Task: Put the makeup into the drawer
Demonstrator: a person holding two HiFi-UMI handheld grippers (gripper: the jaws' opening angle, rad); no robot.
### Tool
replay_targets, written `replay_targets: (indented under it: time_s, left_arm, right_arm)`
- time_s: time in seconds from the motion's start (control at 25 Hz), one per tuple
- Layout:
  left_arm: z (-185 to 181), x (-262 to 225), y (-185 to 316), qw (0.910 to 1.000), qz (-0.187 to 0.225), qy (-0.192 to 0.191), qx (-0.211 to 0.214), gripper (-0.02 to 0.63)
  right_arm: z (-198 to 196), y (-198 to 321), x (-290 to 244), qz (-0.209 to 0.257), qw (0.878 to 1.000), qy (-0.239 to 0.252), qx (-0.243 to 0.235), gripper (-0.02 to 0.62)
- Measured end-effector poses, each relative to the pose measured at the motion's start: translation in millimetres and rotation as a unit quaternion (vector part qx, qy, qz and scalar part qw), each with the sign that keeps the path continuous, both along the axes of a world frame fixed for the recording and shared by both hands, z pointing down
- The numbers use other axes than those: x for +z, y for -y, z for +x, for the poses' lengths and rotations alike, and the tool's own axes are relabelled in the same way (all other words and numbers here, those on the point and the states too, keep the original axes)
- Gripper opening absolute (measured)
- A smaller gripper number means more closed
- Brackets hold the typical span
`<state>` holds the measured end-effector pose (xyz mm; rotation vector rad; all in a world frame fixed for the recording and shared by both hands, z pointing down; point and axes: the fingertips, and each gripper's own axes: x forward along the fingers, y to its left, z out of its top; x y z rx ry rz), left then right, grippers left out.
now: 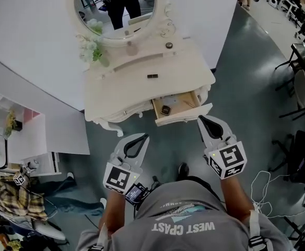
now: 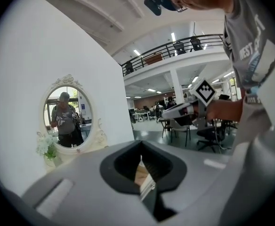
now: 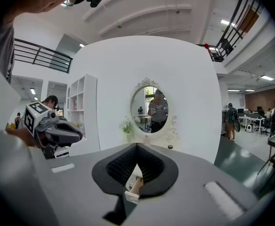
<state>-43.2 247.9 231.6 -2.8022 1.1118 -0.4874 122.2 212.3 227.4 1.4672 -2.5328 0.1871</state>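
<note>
Just short of the open drawer (image 1: 186, 114), the left gripper (image 1: 143, 137) and right gripper (image 1: 201, 118) hover, both empty, jaws pressed together. A square compact (image 1: 165, 110) lies inside the drawer. Beyond it, a small dark item (image 1: 152, 76) rests on the tabletop (image 1: 126, 82).

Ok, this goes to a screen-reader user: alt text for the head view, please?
A white dressing table with an oval mirror, seen from above, one drawer open with a small item inside. The left gripper and right gripper, shut and empty, point toward it.
</note>
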Motion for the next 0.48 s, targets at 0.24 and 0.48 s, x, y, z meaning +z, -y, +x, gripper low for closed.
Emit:
replay_targets:
  time_s: [0.24,0.48]
  left_arm:
    - [43.4,-8.5,26.1,0.9999,0.005,-0.004,-0.013,0.002]
    - [60.5,-13.8,40.3,0.9999,0.016,0.005,-0.001,0.002]
  right_arm:
    - [29.4,30.6,10.3,-0.001,1.0,0.007,-0.025,0.002]
    - [43.1,41.7,20.6,-0.012,1.0,0.014,-0.021,0.002]
